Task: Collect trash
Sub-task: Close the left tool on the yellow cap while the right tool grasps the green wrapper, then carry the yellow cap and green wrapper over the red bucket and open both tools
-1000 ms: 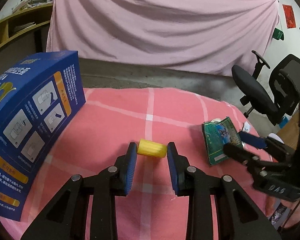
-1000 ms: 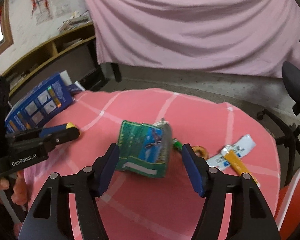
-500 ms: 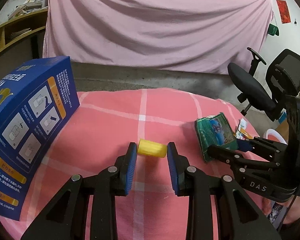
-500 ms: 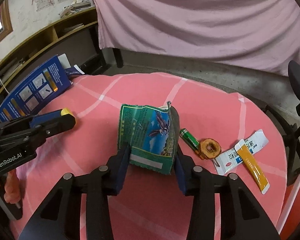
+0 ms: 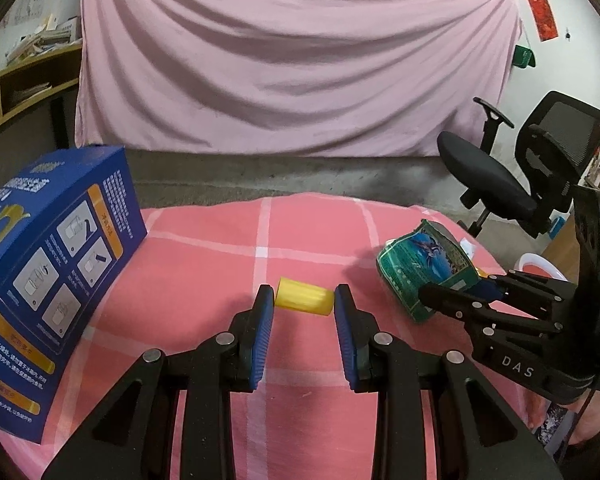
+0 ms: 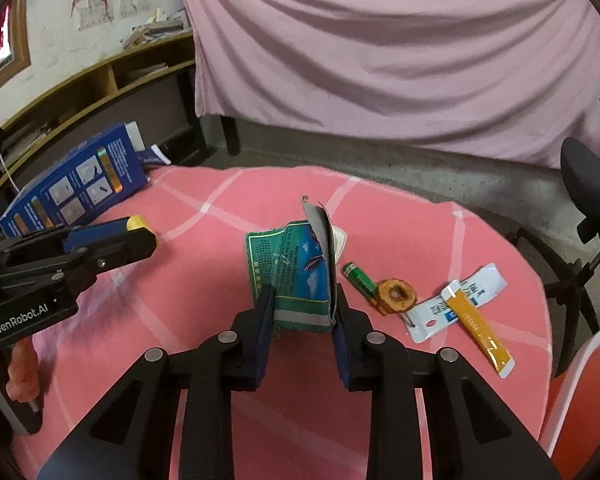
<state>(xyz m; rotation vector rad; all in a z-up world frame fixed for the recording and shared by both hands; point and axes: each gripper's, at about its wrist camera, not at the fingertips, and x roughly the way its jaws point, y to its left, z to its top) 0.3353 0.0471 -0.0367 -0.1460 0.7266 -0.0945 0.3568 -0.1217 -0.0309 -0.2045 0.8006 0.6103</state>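
Observation:
A small yellow cylinder (image 5: 304,300) lies crosswise between the blue pads of my left gripper (image 5: 302,299), which is shut on its two ends just above the pink checked tablecloth (image 5: 260,232). A crumpled green snack packet (image 6: 292,264) stands between the pads of my right gripper (image 6: 302,304). Those jaws are closing and press on the packet's lower sides, so it buckles upward. The left wrist view shows the packet (image 5: 416,256) at the right, with the right gripper (image 5: 456,290) on it. At the left of the right wrist view, the left gripper (image 6: 136,236) holds the cylinder (image 6: 138,222).
A large blue box (image 5: 56,272) stands at the table's left edge. Right of the packet lie a green battery (image 6: 360,278), a brown dried ring (image 6: 396,294), a white sachet (image 6: 472,292) and an orange stick sachet (image 6: 476,328). A black office chair (image 5: 492,180) stands beyond the table.
My right gripper's jaws have closed in from wide apart onto the green packet, squeezing it narrower and taller. The left gripper has kept its hold on the yellow cylinder.

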